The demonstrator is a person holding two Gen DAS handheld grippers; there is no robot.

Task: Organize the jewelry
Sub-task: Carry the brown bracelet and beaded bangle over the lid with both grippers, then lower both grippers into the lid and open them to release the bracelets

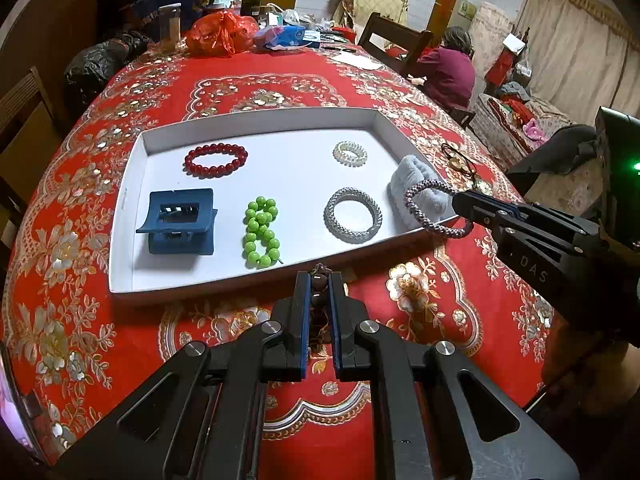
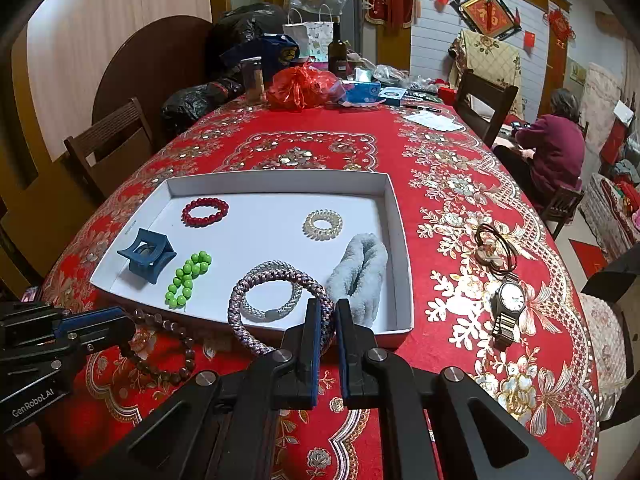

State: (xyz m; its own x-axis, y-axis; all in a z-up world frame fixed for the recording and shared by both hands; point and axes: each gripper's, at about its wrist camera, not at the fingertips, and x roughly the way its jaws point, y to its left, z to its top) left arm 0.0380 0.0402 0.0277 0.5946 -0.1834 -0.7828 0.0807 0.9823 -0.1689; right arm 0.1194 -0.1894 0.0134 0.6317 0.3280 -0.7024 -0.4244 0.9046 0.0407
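While both grippers hover by the tray's [image 2: 404, 280] near edge, the right gripper [image 2: 328, 312] pinches a braided band [image 2: 240, 304] over the rim and the left gripper [image 1: 319, 280] clamps brown beads [image 2: 160, 344] above cloth [image 2: 440, 152].

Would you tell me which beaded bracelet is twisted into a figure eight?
The green beaded bracelet, beside the blue clip in the tray; the red one lies as an open ring.
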